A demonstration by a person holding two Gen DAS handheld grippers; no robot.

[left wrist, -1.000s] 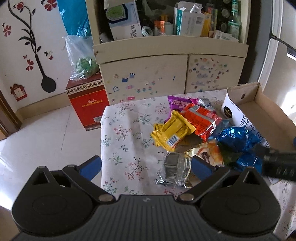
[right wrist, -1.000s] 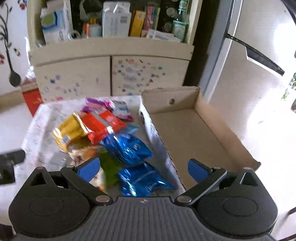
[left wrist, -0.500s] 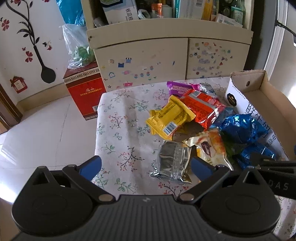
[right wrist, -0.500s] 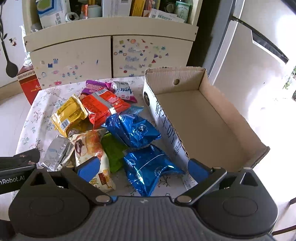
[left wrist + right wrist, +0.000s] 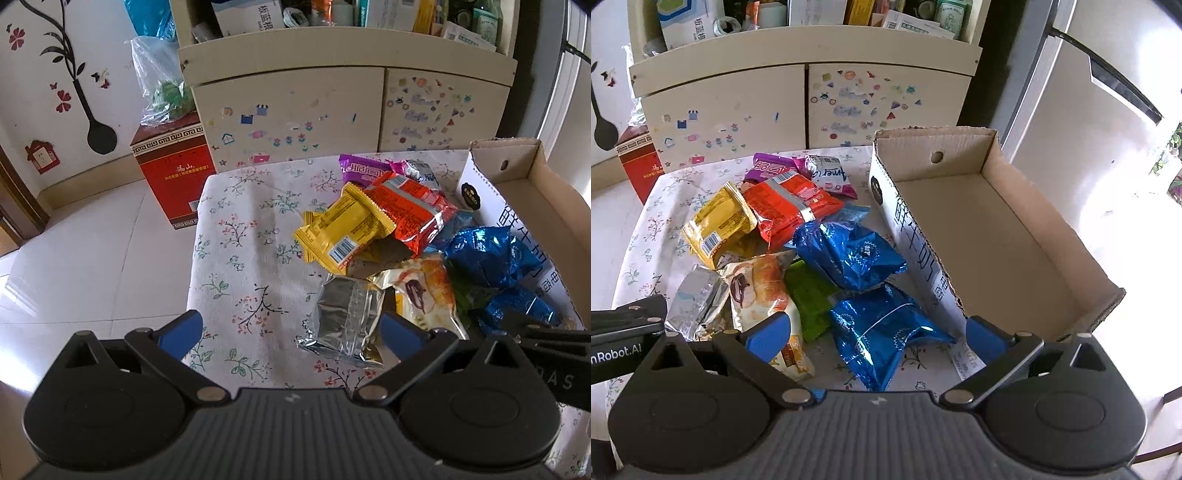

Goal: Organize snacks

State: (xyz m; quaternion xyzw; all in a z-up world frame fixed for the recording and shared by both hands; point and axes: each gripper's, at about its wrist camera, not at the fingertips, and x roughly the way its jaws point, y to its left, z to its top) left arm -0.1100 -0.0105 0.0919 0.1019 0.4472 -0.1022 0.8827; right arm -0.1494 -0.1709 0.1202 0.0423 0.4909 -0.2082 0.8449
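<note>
Snack packets lie heaped on the table (image 5: 236, 258) just beside the cardboard box (image 5: 1008, 236), none inside it, and compared with a second ago both grippers have drawn back and tipped down, so the pile and box show more fully. The left gripper (image 5: 291, 328) hangs over the silver packet (image 5: 343, 321) and the right gripper (image 5: 875, 336) over a blue packet (image 5: 882, 332) beside the box, each with jaws spread wide and holding nothing. The table wears a flowered cloth; behind the box stands a cream cabinet (image 5: 295, 107) dotted with stickers, a red box (image 5: 173, 177) on the tiled floor.
</note>
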